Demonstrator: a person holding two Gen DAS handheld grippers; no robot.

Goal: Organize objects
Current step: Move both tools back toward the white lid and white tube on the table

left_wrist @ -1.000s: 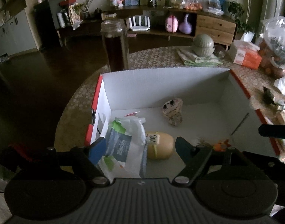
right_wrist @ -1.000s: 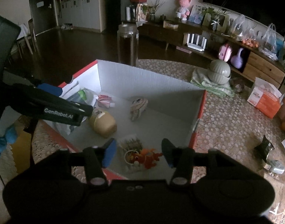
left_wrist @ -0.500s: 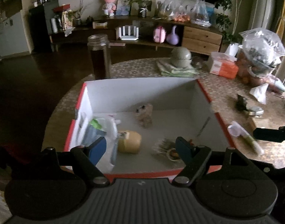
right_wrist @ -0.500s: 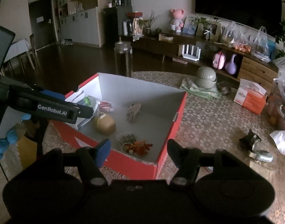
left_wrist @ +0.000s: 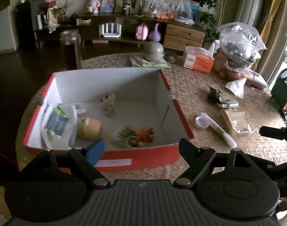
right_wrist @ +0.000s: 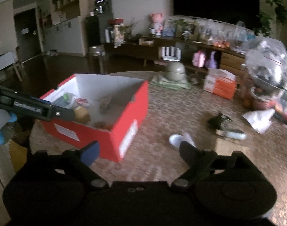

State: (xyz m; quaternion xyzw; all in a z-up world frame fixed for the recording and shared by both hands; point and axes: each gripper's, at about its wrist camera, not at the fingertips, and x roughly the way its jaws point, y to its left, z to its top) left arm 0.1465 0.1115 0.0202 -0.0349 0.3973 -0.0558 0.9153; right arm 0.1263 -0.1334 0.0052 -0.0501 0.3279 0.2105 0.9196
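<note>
While both grippers spread their empty jaws, the tube lies on the table right of the box, long axis slanting away, nearest the right gripper; left gripper faces the box.

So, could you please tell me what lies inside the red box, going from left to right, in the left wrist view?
Plastic pouch → tan rounded container → small figurine → orange trinket bundle.
</note>
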